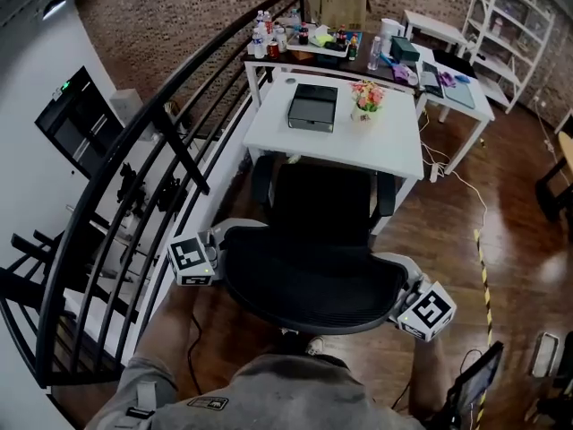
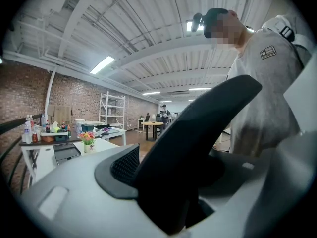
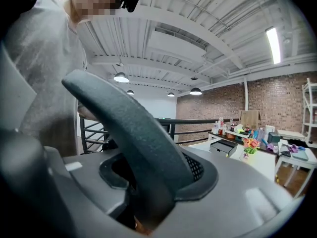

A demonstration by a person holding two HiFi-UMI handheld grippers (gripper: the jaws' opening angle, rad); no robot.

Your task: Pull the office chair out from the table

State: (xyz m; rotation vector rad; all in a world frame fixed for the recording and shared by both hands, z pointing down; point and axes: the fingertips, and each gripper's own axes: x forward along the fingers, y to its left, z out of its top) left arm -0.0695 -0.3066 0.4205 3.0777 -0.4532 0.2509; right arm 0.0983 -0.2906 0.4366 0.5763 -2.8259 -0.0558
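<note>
Closed on chair (image 1: 313, 271) back: left hand-held gripper (image 1: 218, 243) at 9 o'clock, right hand-held gripper (image 1: 407, 285) at 3; counter (image 1: 394, 146) at 12.

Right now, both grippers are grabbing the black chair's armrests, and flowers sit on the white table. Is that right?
Not the armrests. The head view shows the left gripper and right gripper grabbing the two side edges of the black chair's backrest. The flowers do sit on the white table.
</note>
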